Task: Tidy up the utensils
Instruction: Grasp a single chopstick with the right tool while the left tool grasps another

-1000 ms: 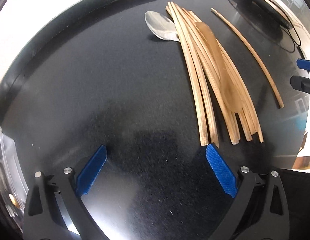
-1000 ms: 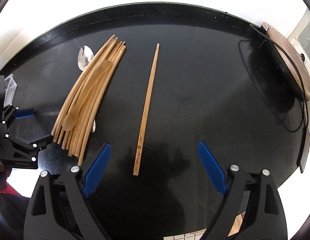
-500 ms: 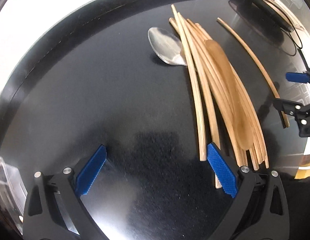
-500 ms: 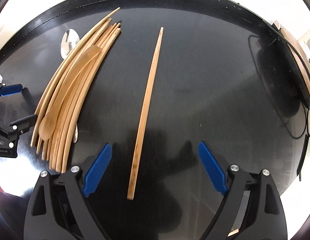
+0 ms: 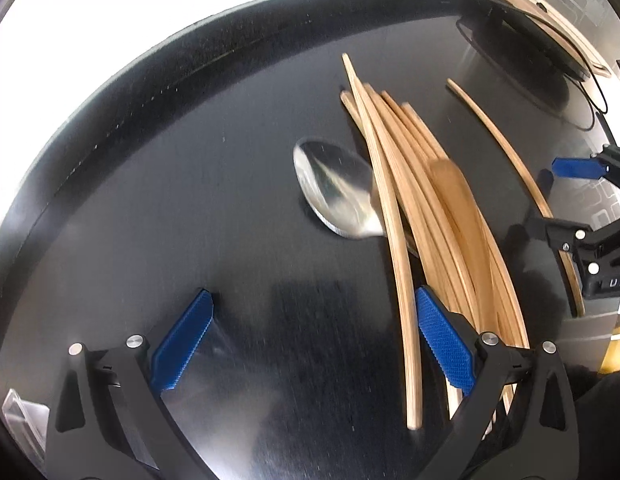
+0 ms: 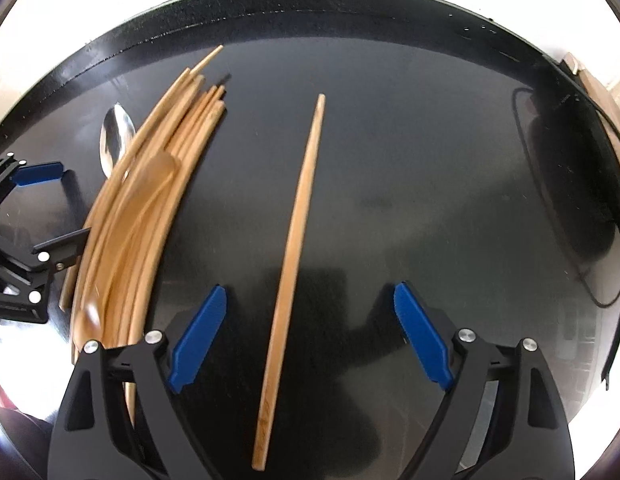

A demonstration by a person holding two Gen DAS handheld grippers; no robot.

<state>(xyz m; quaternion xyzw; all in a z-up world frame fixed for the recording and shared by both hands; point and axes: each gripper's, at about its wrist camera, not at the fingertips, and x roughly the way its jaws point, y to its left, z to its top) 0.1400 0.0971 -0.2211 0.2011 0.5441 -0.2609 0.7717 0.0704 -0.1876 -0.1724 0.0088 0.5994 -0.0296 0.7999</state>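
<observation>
A bundle of wooden chopsticks (image 5: 426, 200) lies on a black table (image 5: 189, 200), with a wooden spoon (image 5: 456, 196) on top and a metal spoon (image 5: 338, 192) partly under its left side. My left gripper (image 5: 310, 340) is open, and the leftmost chopstick's near end (image 5: 412, 360) lies just inside its right finger. A single chopstick (image 6: 293, 248) lies apart to the right of the bundle (image 6: 149, 208). My right gripper (image 6: 310, 336) is open and straddles this chopstick's near end. Each gripper shows in the other's view, the right (image 5: 566, 200) and the left (image 6: 49, 208).
A flat black pad with a cable (image 6: 582, 184) lies at the table's right edge beside a wooden board (image 5: 550, 20). A clear plastic container (image 5: 21, 420) sits at the near left corner.
Both grippers have moved forward and lower over the table. The loose chopstick now lies between the right fingers, and the bundle's near end has reached the left gripper's right finger.
</observation>
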